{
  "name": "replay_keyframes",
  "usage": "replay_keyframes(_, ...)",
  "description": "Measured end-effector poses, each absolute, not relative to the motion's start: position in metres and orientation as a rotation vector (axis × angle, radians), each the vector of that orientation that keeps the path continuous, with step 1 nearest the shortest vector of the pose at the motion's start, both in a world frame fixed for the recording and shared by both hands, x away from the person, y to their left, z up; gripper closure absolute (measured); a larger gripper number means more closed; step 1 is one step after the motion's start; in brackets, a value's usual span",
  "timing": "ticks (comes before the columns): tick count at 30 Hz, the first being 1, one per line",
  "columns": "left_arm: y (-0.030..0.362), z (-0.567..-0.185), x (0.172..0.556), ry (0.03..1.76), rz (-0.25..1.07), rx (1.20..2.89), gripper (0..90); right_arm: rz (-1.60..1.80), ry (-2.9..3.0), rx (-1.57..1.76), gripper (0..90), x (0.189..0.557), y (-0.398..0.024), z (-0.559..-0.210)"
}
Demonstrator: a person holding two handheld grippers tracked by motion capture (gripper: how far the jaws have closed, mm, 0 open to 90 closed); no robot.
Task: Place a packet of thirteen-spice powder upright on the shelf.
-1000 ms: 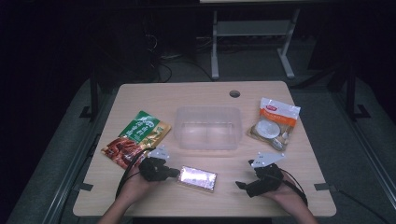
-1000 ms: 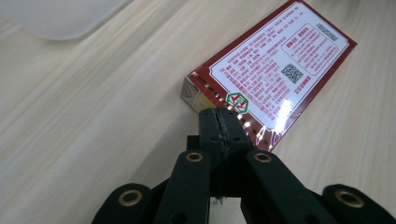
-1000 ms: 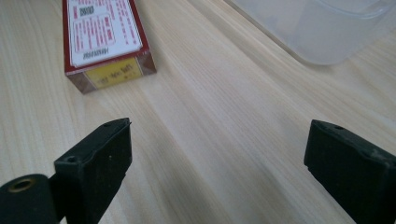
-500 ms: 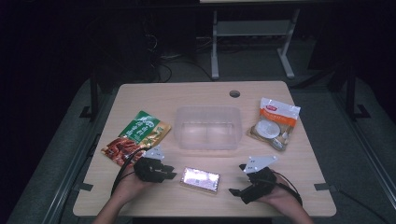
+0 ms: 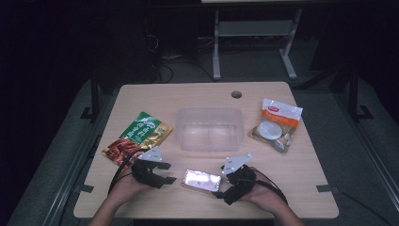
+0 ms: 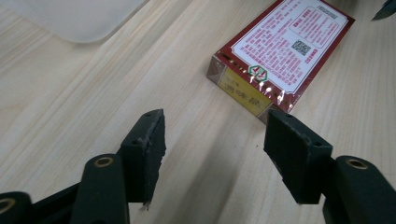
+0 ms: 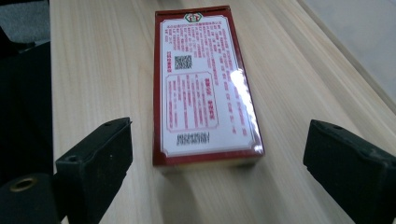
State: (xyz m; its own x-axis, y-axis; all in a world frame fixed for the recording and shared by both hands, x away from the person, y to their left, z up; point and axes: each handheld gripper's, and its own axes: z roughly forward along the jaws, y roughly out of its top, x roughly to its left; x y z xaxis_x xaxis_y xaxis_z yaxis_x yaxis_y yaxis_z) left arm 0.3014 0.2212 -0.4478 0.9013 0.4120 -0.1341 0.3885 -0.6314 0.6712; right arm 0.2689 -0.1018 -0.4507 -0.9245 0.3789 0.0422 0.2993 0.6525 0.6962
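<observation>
Near the front edge of the tabletop (image 5: 301,165), the red-bordered box (image 5: 202,179) lies flat between my two grippers, label side up. The left gripper (image 5: 170,173) has just been opening its fingers; in the left gripper view they stand spread with bare wood between them, and the box (image 6: 280,53) lies beyond them, its near corner just past the right-hand pad, untouched. The right gripper (image 5: 219,194) faces the box's other short end with fingers spread wide, the box (image 7: 203,86) lying ahead along its length, nothing pinched.

The risks, as I judge them: the box is low and glossy, so a closing pad could slide over the wrap and skate it along the tabletop instead of gripping. If my right fingers come in too high, they may clip only the top edge and tip it. The left gripper stands close enough that a push from the right could drive the box into its pad. The clear tub (image 5: 210,128) sits behind, toward the middle, and a careless lift might catch its rim.
</observation>
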Motion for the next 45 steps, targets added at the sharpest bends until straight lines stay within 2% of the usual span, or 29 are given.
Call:
replay_keyframes(1, 0.221, -0.448, 0.301, 0.563, 0.036, 2.319, 36.7, 1.131, 2.762, 0.544, 12.8, 0.270, -0.099, -0.452)
replay_keyframes(10, 0.220, -0.449, 0.301, 0.558, 0.038, 2.312, 35.1, 1.067, 2.811, 0.507, 14.9, 0.274, -0.085, -0.461)
replay_keyframes(23, 0.219, -0.451, 0.301, 0.550, 0.026, 2.308, 35.0, 1.057, 2.806, 0.466, 29.7, 0.272, -0.084, -0.468)
replay_keyframes(32, 0.220, -0.450, 0.301, 0.535, 0.033, 2.300, 35.0, 1.078, 2.808, 0.448, 31.5, 0.271, -0.087, -0.469)
replay_keyframes(42, 0.216, -0.446, 0.297, 0.417, 0.038, 2.289, 25.9, 1.090, 2.825, 0.413, 31.9, 0.274, -0.096, -0.465)
replay_keyframes(45, 0.212, -0.442, 0.295, 0.355, 0.042, 2.288, 20.7, 1.122, 2.838, 0.388, 31.9, 0.276, -0.102, -0.457)
